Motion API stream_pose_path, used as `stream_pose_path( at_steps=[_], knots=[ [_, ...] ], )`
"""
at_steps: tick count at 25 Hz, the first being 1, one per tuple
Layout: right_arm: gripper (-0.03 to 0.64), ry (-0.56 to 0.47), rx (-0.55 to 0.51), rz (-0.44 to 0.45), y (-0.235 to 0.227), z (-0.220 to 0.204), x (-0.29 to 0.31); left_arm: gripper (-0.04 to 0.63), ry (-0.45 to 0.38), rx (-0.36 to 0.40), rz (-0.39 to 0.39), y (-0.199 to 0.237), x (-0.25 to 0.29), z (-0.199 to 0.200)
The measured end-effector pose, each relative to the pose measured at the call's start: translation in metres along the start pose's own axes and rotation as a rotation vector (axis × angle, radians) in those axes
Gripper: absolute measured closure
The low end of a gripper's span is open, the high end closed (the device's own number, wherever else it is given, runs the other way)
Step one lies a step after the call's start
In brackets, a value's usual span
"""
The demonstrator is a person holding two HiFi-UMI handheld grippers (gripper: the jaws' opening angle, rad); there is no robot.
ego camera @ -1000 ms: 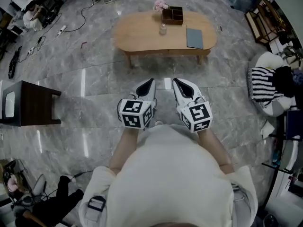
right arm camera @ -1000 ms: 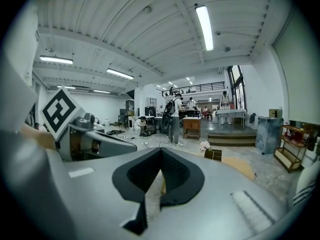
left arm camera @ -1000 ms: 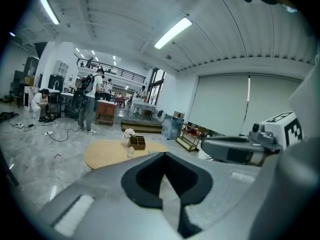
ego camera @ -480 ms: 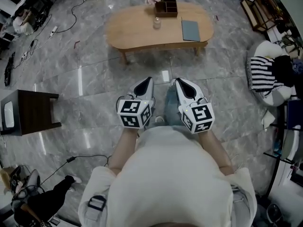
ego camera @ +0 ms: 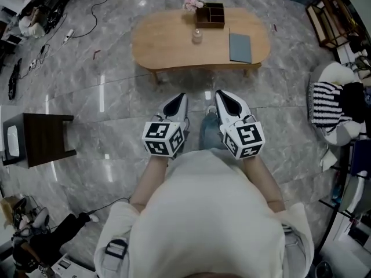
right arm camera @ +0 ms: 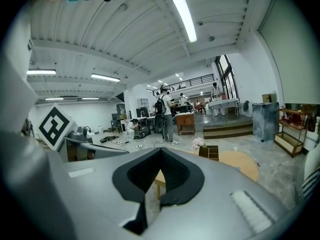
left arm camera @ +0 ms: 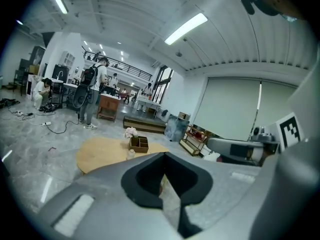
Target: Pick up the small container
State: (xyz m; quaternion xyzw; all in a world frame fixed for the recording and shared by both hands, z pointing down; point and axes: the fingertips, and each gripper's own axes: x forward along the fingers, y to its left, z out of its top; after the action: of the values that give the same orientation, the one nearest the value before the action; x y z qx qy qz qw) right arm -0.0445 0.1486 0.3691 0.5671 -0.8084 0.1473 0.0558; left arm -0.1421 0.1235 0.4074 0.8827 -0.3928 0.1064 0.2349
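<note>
The head view looks steeply down from above the person [ego camera: 203, 213]. It takes in the left gripper [ego camera: 181, 99], the right gripper [ego camera: 223, 95] and, farther ahead on the floor [ego camera: 104, 132], the counter [ego camera: 168, 39]. Each gripper view sits just behind its own fingers [left arm camera: 90, 199] and faces forward, almost level. All three views share the counter and the wooden box [ego camera: 211, 15] on it, both well off.

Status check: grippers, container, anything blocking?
Left gripper and right gripper shut, empty. Small jar on wooden table ahead, out of reach. Open floor between.
</note>
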Motion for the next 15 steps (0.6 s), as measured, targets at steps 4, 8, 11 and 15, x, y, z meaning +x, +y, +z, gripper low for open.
stream_pose_path(
  at_steps=[4, 8, 11, 15],
  knots=[
    [0.618, 0.014, -0.037, 0.036, -0.032, 0.018, 0.037, 0.594, -0.007, -0.019, 0.028, 0.012, 0.037, 0.023],
    [0.618, 0.024, -0.063, 0.067, -0.066, 0.034, 0.073, 0.594, -0.020, -0.023, 0.047, 0.021, 0.077, 0.043],
    [0.618, 0.022, -0.068, 0.075, -0.090, 0.043, 0.099, 0.594, -0.028, -0.020, 0.059, 0.028, 0.104, 0.056],
    [0.618, 0.025, -0.069, 0.083, -0.120, 0.051, 0.129, 0.594, -0.022, -0.021, 0.072, 0.037, 0.139, 0.069]
  ],
)
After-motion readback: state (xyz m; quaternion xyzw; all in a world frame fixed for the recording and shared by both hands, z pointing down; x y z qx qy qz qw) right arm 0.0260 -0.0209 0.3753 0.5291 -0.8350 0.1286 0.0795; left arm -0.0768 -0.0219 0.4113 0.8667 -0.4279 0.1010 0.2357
